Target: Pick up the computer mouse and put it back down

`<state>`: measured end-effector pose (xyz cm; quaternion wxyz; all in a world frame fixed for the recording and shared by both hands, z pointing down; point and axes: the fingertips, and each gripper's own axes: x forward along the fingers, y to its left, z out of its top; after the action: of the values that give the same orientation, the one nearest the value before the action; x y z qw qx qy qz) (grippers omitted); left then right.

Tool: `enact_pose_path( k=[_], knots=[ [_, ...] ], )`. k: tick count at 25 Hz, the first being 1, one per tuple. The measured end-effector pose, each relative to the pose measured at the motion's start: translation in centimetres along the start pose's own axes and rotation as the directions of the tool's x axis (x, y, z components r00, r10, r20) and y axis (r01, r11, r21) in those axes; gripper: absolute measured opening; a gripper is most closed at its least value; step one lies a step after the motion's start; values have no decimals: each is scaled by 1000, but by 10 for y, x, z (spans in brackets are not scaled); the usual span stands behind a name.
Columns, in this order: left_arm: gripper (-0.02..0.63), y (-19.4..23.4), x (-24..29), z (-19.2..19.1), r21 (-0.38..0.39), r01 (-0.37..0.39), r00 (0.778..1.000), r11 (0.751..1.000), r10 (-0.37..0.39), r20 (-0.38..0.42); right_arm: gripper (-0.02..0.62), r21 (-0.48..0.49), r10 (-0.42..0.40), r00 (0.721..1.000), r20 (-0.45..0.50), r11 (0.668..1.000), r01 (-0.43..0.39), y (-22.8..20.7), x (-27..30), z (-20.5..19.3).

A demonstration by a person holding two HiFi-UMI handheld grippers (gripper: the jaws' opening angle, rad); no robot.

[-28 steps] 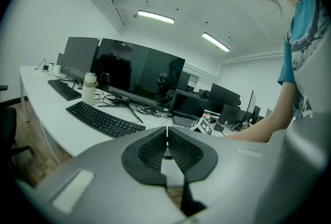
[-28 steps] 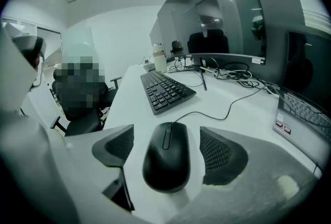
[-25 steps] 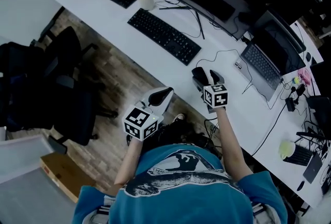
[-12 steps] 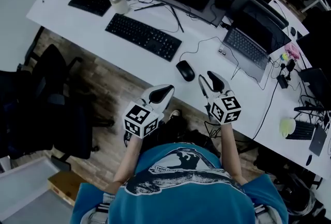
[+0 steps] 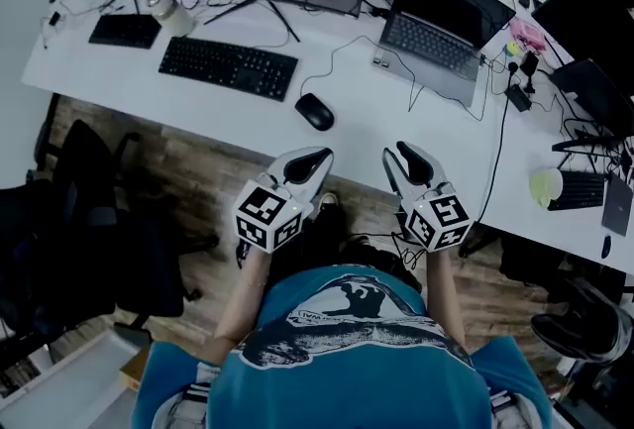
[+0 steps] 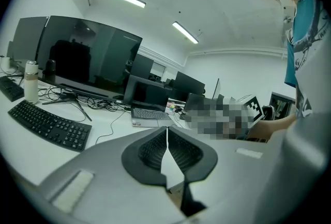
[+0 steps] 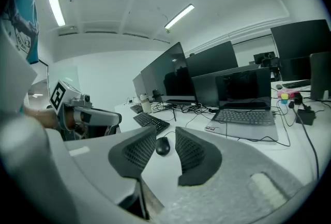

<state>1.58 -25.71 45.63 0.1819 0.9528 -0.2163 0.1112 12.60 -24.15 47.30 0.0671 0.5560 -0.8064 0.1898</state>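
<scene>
Right gripper point(image 5: 399, 153) is backing off the computer mouse point(image 5: 314, 111), jaws narrowing to a slight gap — gripping nothing; left gripper point(image 5: 315, 158) jaws are touching, empty.

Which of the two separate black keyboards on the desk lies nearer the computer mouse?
The longer keyboard, which lies just left of the mouse in the head view. The shorter keyboard sits farther left, towards the desk's end.
</scene>
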Motion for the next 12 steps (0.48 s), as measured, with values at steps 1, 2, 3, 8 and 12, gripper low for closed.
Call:
enact_pose_path(
  k=[1,2,3,8,12],
  knots=[
    [20,-9,3,0,6,11,1000,1000,-11,-2,116,2,-9,1000,6,1000,9,-2,-9,-1],
    [20,-18,6,-1,12,23,1000,1000,-23,-6,112,4,-18,1000,12,1000,18,-4,-19,-3],
    [20,-27,9,-1,18,36,999,999,-35,-8,105,6,-27,999,20,1000,26,-6,-28,-3],
    [20,-77,23,-5,44,97,995,994,-97,-21,41,28,-66,995,77,998,64,-13,-73,-3],
    [20,-116,26,-11,64,130,991,989,-128,-30,2,41,-82,991,103,996,78,-15,-106,-9]
  ],
)
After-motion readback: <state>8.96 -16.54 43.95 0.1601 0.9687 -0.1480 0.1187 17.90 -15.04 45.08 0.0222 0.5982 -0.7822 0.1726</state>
